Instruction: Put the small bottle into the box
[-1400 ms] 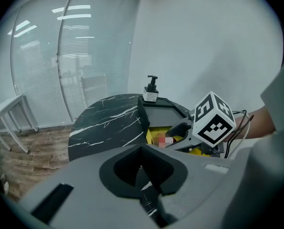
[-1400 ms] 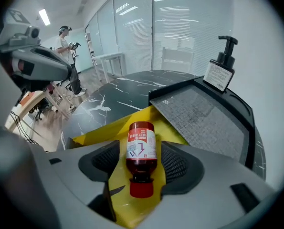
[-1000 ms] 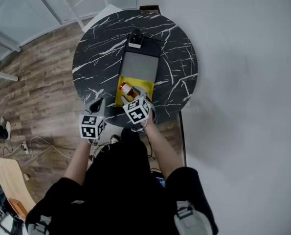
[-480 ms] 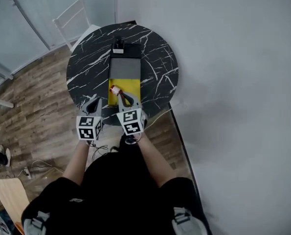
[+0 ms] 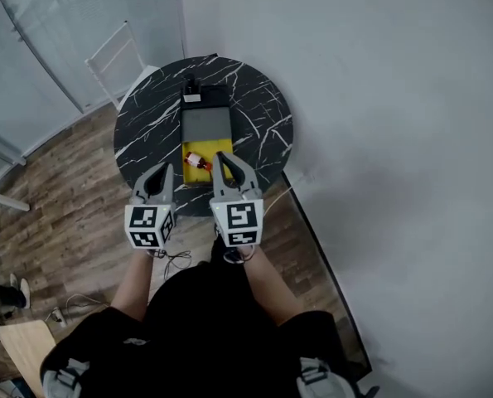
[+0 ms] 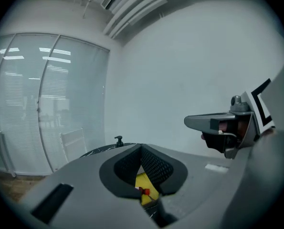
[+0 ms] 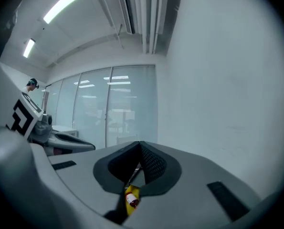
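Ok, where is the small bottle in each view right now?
Head view: small bottle lies at the table's middle, on the yellow panel.
Left gripper view: bottom centre, only its red end showing.
Right gripper view: bottom centre.
Shared landmark: the yellow panel.

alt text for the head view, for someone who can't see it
Seen from above, a person holds the left gripper and right gripper, both with jaws shut and empty, over the near edge of a round black marble table. Beyond them a small bottle lies on its side in an open yellow-lined box.
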A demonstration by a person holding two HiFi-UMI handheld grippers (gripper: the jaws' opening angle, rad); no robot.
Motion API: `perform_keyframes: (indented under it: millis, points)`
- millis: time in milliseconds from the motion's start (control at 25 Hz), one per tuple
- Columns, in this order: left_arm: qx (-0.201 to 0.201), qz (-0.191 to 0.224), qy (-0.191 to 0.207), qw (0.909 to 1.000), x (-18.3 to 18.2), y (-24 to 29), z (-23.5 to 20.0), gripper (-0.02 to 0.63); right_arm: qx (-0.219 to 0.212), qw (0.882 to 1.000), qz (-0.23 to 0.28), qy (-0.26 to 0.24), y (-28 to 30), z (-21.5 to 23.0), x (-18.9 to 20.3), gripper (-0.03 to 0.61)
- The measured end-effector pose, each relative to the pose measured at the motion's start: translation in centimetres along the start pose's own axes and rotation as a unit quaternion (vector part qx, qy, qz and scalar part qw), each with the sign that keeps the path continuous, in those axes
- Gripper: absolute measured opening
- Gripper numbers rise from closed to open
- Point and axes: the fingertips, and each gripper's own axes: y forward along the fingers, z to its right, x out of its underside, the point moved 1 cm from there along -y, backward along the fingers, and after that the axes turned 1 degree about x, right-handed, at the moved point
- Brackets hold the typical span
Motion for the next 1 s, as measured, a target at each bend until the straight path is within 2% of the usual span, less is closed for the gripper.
perform_keyframes:
  millis: [120, 240, 480, 1000]
  points:
    - [-0.007, 0.025, 0.013, 0.9996, -2.6, -1.2, 0.3, -0.002, 0.014, 0.999, 0.048, -0.019, -2.1, 0.4, -3.9, -0.003]
    - [-0.005, 0.057, 0.02, 0.9982, -4.8, -2.1, 0.9, -0.001, 0.027, 0.997, 0.071, -0.034, -3.7, 0.6, -5.9, -0.003]
    - [-0.007, 0.059, 0.028, 0.9978, -5.4, -3.0, 1.2, -0.002, 0.035, 0.997, 0.055, -0.043, -4.1, 1.4, -5.8, -0.005]
    - [-0.029, 0.066, 0.022, 0.9971, -6.1, -2.9, 0.2, -0.002, 0.015, 0.996, 0.055, -0.062, -2.9, 1.5, -6.2, -0.005]
